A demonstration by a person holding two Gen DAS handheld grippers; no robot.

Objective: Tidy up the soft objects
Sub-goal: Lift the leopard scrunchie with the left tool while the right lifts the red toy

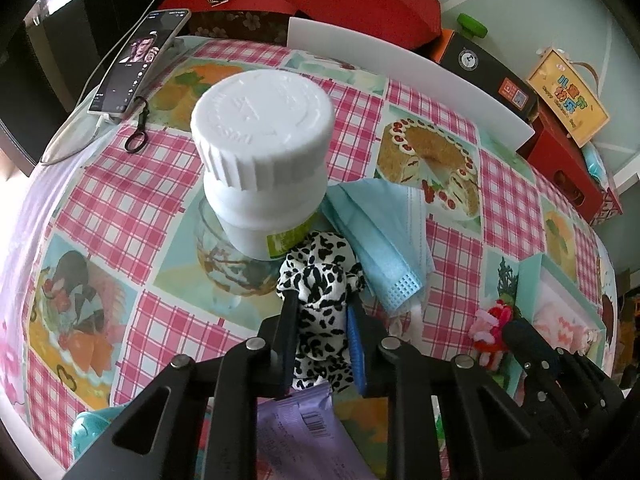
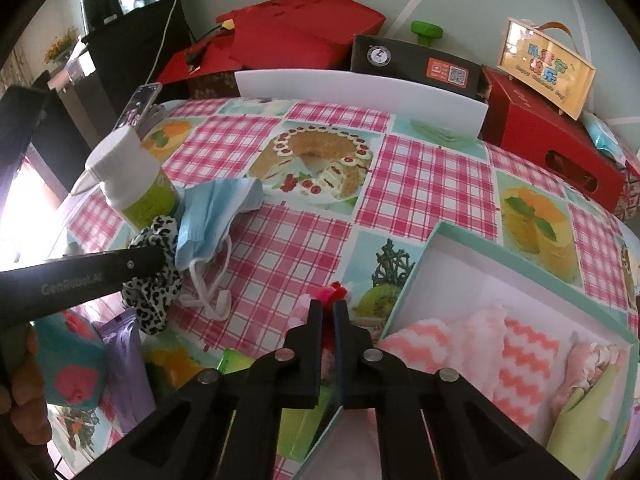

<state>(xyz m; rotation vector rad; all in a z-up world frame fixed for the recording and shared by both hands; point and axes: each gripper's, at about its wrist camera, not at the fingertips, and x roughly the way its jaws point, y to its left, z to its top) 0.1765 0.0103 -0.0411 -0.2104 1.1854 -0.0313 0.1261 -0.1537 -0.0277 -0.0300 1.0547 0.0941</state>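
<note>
A black-and-white leopard-print scrunchie (image 1: 316, 280) lies at the foot of a white bottle (image 1: 260, 140), and my left gripper (image 1: 322, 302) is shut on it from both sides. A light blue face mask (image 1: 380, 232) lies just to its right, touching it. My right gripper (image 2: 328, 305) is shut on a small red-and-pink fluffy thing (image 2: 334, 292) on the tablecloth, just left of an open teal box (image 2: 416, 276). Pink-and-white zigzag cloths (image 2: 516, 360) and other folded soft pieces lie inside the box. The right wrist view also shows the scrunchie (image 2: 154, 284) and the mask (image 2: 212, 212).
A purple packet (image 1: 296, 432) lies under my left gripper, near the front edge. A phone (image 1: 140, 60) on a cable sits at the far left. A white board (image 1: 400, 68) stands at the back, with red boxes (image 2: 552, 148) and a black box (image 2: 416, 64) behind it.
</note>
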